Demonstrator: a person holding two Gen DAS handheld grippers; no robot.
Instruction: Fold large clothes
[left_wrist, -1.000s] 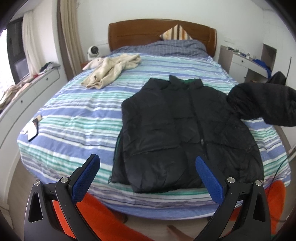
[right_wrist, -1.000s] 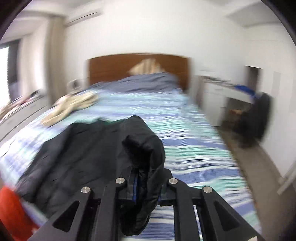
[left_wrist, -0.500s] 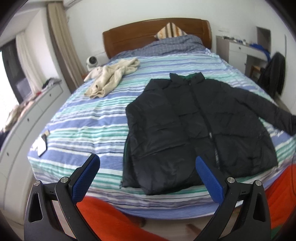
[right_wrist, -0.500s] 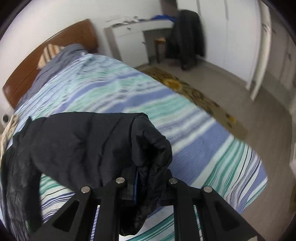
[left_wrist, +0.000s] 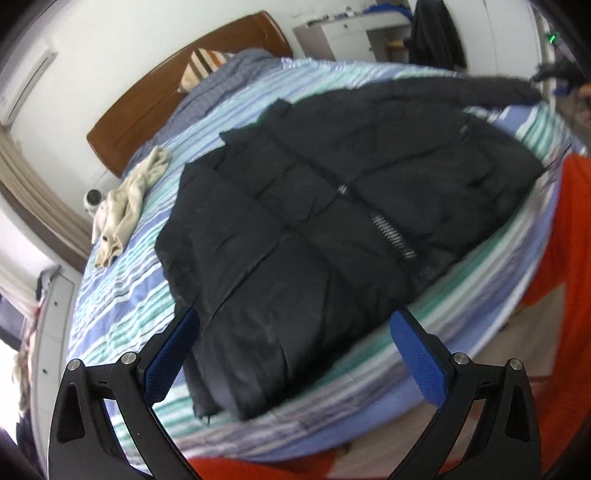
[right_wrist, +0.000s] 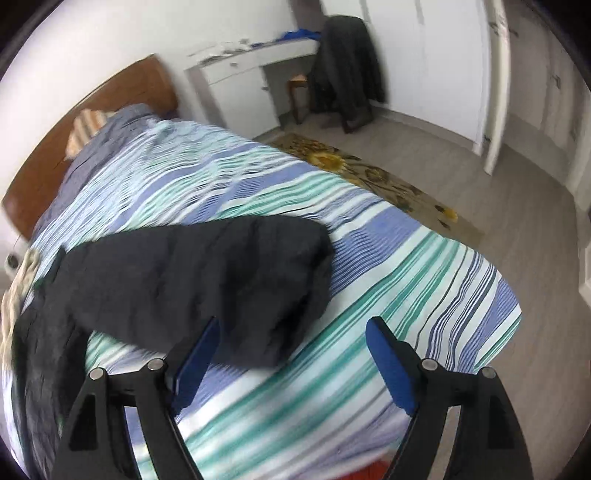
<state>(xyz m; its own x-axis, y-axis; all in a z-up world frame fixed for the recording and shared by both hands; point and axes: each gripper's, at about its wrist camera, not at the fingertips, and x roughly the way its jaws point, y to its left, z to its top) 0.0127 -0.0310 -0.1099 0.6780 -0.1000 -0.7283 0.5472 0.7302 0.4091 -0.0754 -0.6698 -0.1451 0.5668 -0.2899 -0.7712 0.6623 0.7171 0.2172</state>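
A black puffer jacket (left_wrist: 332, 221) lies front up on the striped bed (left_wrist: 122, 295), zip closed, hem toward me. Its sleeve (right_wrist: 207, 280) stretches out flat across the stripes in the right wrist view, the cuff end near the gripper. My right gripper (right_wrist: 291, 354) hovers just short of that cuff; its jaws are opening, blue pads wide apart and off the cloth, the left pad close beside the sleeve. My left gripper (left_wrist: 295, 354) stands open above the jacket's hem corner, with nothing pressed between its pads.
A cream garment (left_wrist: 125, 206) lies crumpled toward the headboard (left_wrist: 177, 81). A white desk (right_wrist: 243, 77) and a chair draped with a dark coat (right_wrist: 347, 77) stand beside the bed. A patterned rug (right_wrist: 380, 181) covers the floor there. Orange cloth (left_wrist: 569, 295) shows by the bed's foot.
The right gripper carried the sleeve outward and down to the bed, then let go and opened. The left gripper rolled and dropped closer to the jacket's hem, staying open.
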